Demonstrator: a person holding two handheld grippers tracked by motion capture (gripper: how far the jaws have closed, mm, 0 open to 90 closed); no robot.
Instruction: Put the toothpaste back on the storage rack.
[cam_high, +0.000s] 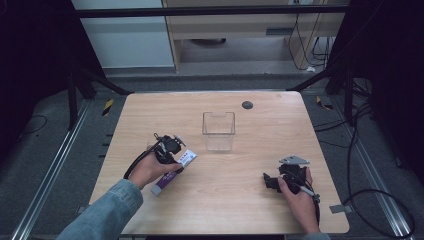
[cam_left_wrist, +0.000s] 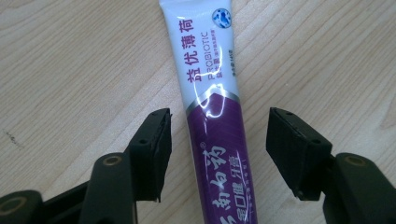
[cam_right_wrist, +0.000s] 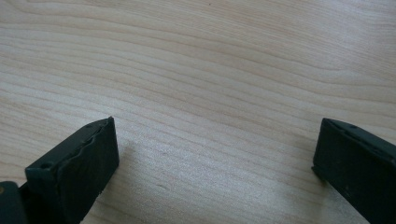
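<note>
- Left gripper (cam_left_wrist: 217, 154), lower frame: jaws part-open, straddling the purple-and-white toothpaste tube (cam_left_wrist: 212, 116) on the wooden table (cam_left_wrist: 70, 70); neither pad touches it.
- Good practice: centre the tube, then close squarely.
- Right gripper (cam_right_wrist: 215, 158): wide open, holding nothing.

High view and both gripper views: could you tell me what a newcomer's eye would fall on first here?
Probably the purple and white toothpaste tube, lying flat on the wooden table between the open jaws of the left gripper, with a gap on each side. Next, the empty clear plastic box standing upright near the table's middle. The right gripper rests open over bare wood at the right.
</note>
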